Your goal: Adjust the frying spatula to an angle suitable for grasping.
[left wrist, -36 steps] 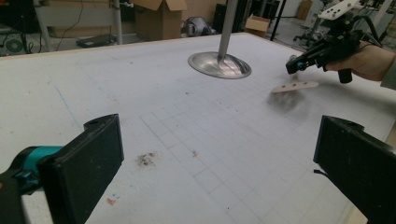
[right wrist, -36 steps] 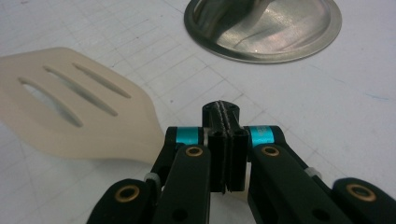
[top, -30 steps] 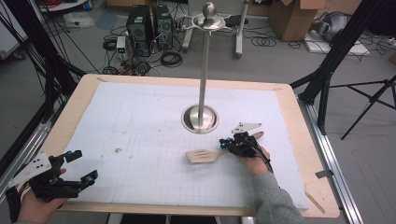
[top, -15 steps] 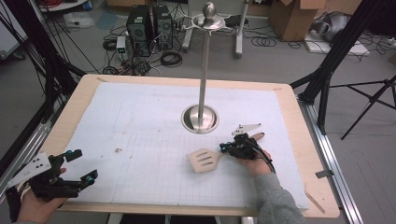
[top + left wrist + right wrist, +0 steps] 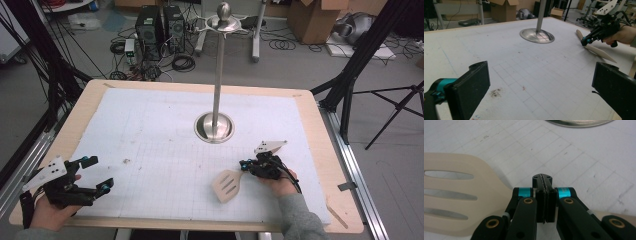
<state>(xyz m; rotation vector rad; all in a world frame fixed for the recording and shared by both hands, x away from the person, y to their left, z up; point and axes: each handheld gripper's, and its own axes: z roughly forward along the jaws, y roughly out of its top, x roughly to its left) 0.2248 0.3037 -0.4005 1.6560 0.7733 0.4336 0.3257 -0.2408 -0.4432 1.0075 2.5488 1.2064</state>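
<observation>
Right gripper low over the mat, jaws pressed together with nothing between them, resting across the handle of a slotted spatula lying flat near the stand. Left gripper at near-left corner, jaws wide apart, empty.

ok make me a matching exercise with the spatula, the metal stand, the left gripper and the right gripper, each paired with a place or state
Things:
1. spatula
2. metal stand
3. left gripper
4. right gripper

States or places:
A. jaws wide apart, nothing between them
B. upright near the table's middle
C. jaws closed, over the spatula
D. slotted blade, pale, by the right hand

Pairs: 1-D, 2-B, 3-A, 4-C
</observation>
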